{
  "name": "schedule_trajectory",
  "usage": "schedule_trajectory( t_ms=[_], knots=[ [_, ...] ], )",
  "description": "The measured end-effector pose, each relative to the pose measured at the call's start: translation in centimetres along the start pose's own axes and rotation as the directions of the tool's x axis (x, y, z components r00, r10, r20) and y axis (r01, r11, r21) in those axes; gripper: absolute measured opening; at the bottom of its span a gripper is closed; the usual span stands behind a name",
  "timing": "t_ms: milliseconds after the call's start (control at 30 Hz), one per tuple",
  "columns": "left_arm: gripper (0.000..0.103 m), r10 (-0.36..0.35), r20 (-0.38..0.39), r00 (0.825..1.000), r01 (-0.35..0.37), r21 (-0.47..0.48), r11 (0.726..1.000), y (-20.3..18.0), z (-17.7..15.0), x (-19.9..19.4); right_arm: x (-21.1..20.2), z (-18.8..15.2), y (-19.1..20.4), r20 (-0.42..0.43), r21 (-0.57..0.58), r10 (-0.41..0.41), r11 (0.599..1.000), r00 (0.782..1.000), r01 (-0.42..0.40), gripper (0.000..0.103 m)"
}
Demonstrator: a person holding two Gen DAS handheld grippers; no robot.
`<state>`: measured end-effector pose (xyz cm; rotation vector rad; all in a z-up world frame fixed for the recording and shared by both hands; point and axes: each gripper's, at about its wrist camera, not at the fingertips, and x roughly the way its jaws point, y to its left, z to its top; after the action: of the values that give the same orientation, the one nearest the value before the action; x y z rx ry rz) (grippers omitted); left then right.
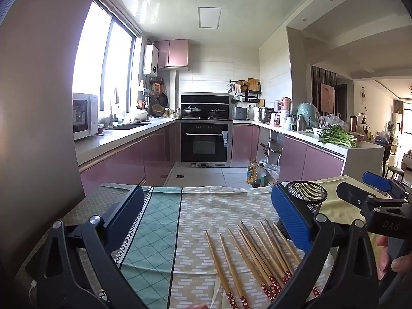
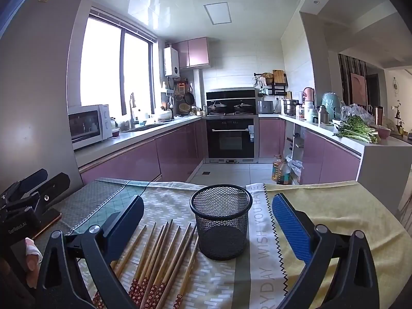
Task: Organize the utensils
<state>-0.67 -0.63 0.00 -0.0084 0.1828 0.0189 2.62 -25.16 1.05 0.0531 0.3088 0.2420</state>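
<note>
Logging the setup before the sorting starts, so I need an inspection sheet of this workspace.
Surface: table under patterned cloths, lying flat.
Job's things: wooden chopsticks loose on the cloth; black mesh holder upright, nothing seen inside.
Clutter: nothing seen on the cloths.
Grippers: left gripper and right gripper open, holding nothing.
Cables: nothing seen.
Surroundings: kitchen with oven, microwave, greens on the counter.

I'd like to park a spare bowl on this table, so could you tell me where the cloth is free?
Free: the yellow cloth right of the mesh holder, and the teal diamond-patterned cloth left of the chopsticks. The strip behind the holder, up to the table's far edge, is also bare. Crowded: the middle, where the chopsticks fan out right beside the holder.
</note>
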Motion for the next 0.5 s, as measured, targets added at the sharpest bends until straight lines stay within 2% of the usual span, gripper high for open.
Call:
schedule_trajectory(
  t_ms=[500],
  knots=[
    [0.097,0.0,0.001,1.0,0.0,0.002,1.0,-0.07,-0.06,-0.11,-0.24,-0.02,-0.05,0.007,-0.007,-0.009,1.0,1.0,0.009,0.097]
  ],
)
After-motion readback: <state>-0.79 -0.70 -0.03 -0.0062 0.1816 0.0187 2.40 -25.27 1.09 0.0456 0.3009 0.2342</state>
